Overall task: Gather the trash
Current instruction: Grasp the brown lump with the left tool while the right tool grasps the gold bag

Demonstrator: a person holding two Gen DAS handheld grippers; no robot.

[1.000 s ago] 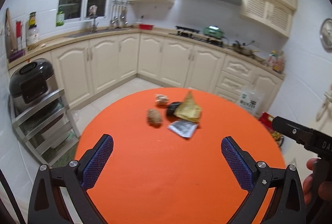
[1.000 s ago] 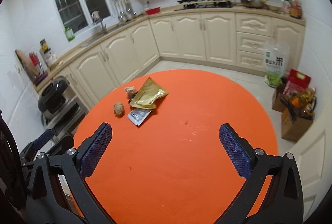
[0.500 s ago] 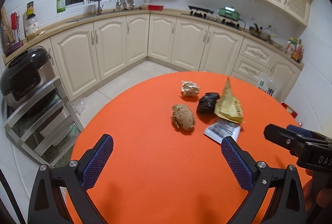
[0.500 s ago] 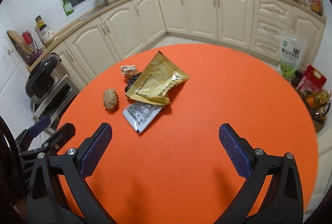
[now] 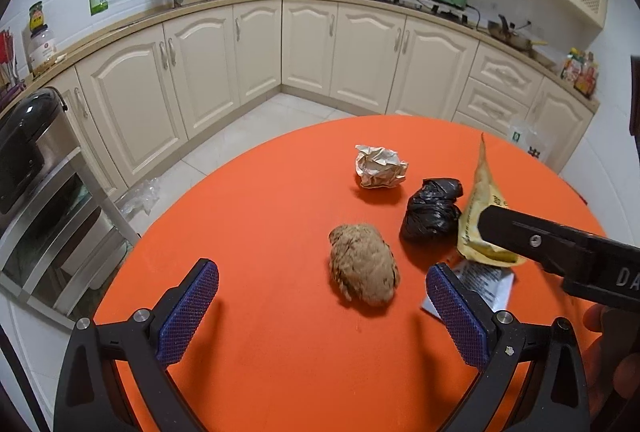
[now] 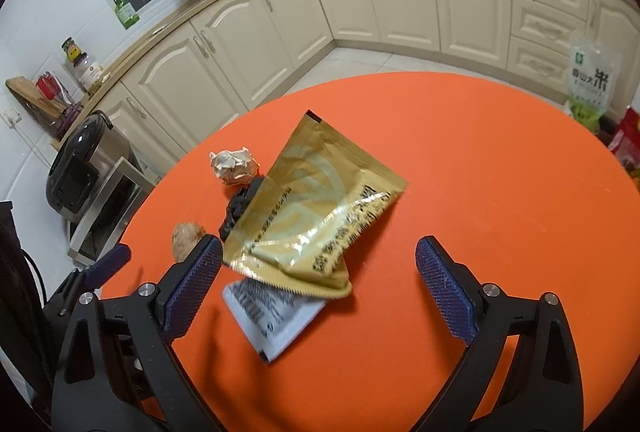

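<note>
Status: collection has not started. All five trash items lie on the orange bench; none is lifted, and no bin or bag to receive them appears in either view.

Left gripper: my jaws are spread wide and hold nothing. The brown crumpled wad sits just ahead, between the fingers and nearer the right one. Beyond it, to the right, lies the black plastic bundle; farther off is the crumpled white paper ball.

Right gripper: my jaws are likewise wide apart and empty. The gold foil packet lies directly ahead between the fingers, its near edge overlapping the white printed sachet. The packet also rests against the black bundle.

Remaining work, as I judge it: grasp each of the five items and carry it to a receptacle. The likely first picks are the wad on the left and the gold packet on the right.
</note>
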